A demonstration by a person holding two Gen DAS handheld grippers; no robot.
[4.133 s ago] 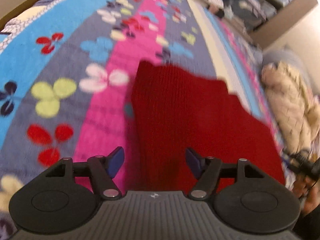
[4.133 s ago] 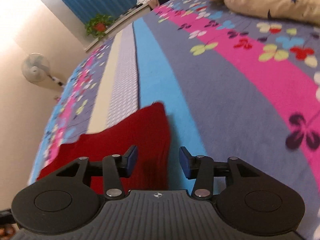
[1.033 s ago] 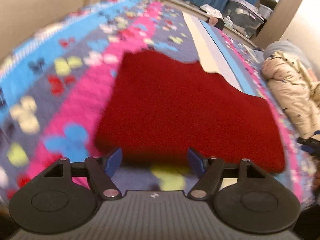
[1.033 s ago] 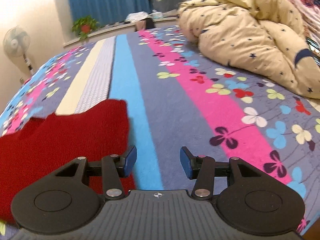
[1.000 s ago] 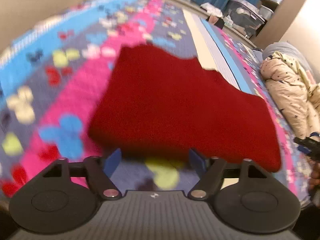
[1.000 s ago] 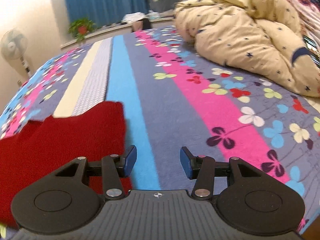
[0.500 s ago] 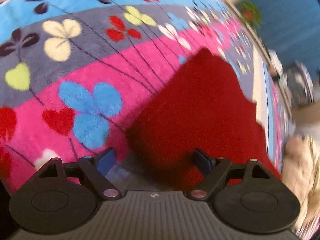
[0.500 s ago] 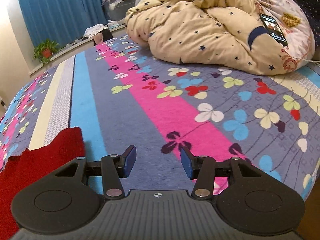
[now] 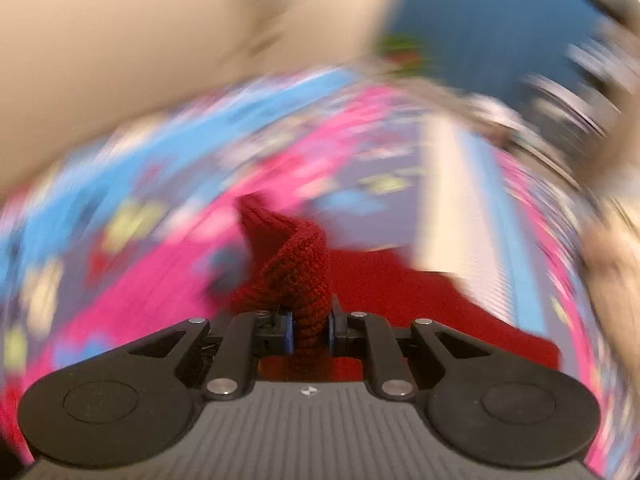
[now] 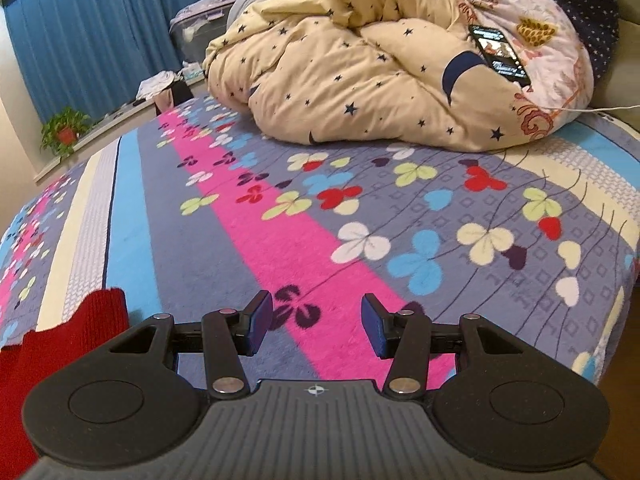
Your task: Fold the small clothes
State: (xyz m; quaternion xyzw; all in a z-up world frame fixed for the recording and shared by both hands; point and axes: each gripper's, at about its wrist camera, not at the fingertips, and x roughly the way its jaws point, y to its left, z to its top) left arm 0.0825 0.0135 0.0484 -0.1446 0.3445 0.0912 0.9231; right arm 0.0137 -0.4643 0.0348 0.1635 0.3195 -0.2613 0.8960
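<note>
Left gripper (image 9: 310, 334), its jaws just closed, pinches the red knit garment (image 9: 296, 264); right gripper (image 10: 317, 326), gaping empty, lies right of it.

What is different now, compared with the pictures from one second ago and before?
The left gripper has just closed on a corner of the red knit garment, which now stands bunched up off the blanket instead of lying flat. The right gripper swung away from the garment toward the quilt; it stays open and empty.
</note>
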